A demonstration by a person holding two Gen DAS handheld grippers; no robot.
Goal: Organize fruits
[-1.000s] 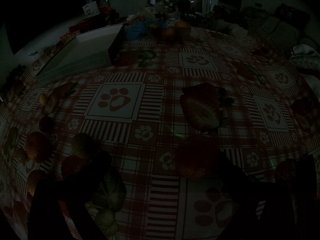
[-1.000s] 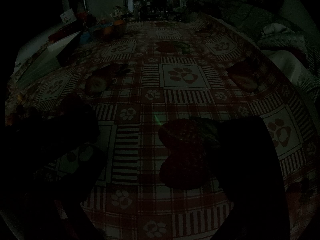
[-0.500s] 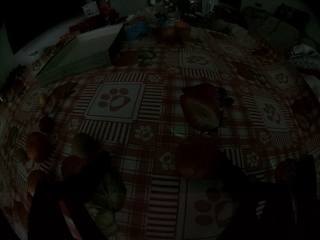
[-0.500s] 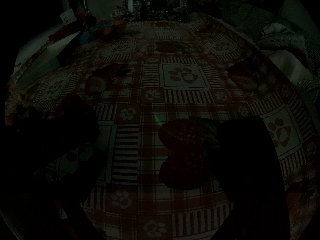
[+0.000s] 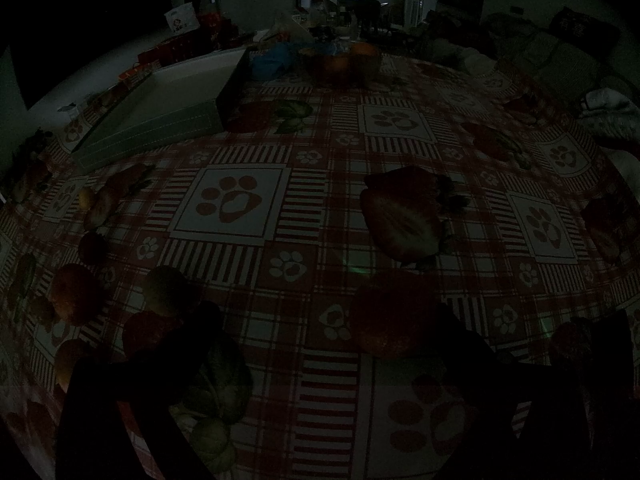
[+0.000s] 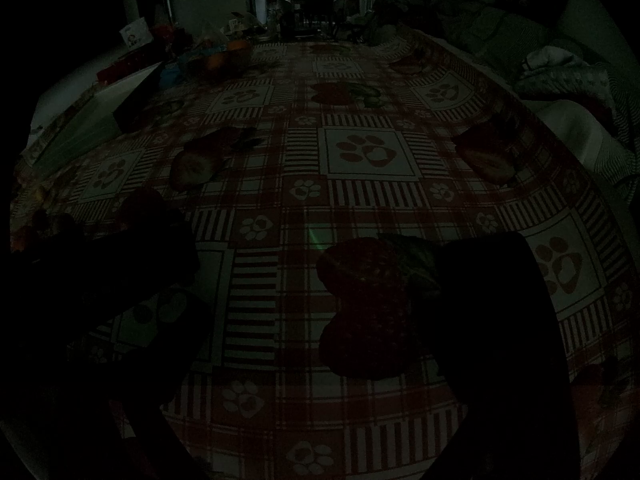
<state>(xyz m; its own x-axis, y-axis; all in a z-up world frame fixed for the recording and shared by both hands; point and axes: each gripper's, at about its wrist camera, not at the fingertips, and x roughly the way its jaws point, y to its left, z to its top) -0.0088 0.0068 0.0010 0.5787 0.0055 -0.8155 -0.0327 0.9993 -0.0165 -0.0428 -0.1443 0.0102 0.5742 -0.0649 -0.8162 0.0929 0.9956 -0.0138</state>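
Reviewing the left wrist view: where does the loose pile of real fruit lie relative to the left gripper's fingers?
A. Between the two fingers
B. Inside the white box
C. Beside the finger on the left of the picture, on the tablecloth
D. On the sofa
C: the loose fruit sits on the tablecloth next to that finger of the left gripper, well short of the white box; only cloth shows between the fingers.

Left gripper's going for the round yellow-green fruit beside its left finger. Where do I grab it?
Grip the round yellow-green fruit across its widest middle, descending from above with the left gripper. It's ball-shaped, and a dark red fruit crowds its near side, so pinching left-right probably fits best.
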